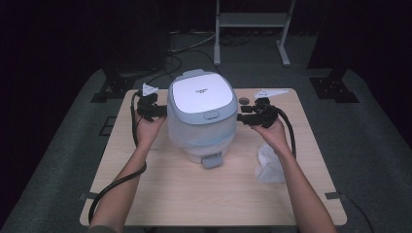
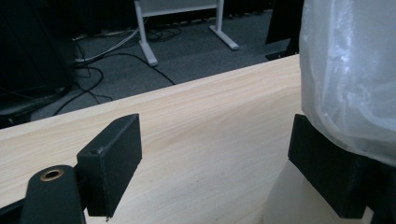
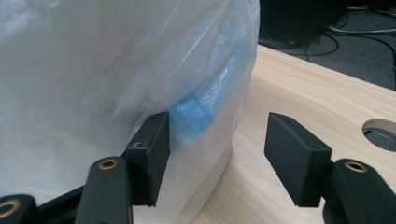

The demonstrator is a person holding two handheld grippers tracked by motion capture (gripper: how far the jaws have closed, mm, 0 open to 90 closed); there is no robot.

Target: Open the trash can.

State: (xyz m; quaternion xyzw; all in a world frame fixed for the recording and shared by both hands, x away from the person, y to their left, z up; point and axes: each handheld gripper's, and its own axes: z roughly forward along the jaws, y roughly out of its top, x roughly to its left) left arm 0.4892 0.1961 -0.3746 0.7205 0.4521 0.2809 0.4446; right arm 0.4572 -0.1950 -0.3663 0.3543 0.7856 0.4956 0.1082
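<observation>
A small pedal bin [image 1: 201, 114] with a white lid [image 1: 200, 93] stands mid-table, its body draped in a thin translucent bag [image 3: 116, 60]. My left gripper [image 1: 160, 110] sits at the bin's left side. In the left gripper view its jaws [image 2: 212, 135] stand wide open over bare wood, and the right jaw rests against the bag [image 2: 348, 70]. My right gripper [image 1: 241, 118] is at the bin's right side and is open [image 3: 218, 128]. Its left jaw lies against the bag beside a blue patch [image 3: 196, 114]; its right jaw is over the table.
A crumpled clear bag [image 1: 268, 165] lies on the wooden table [image 1: 194, 194] at the right, near my right forearm. The bin's pedal [image 1: 212, 161] points toward me. A round cable hole [image 3: 380, 133] is in the tabletop behind the right gripper. A white stand [image 1: 250, 22] is on the floor beyond.
</observation>
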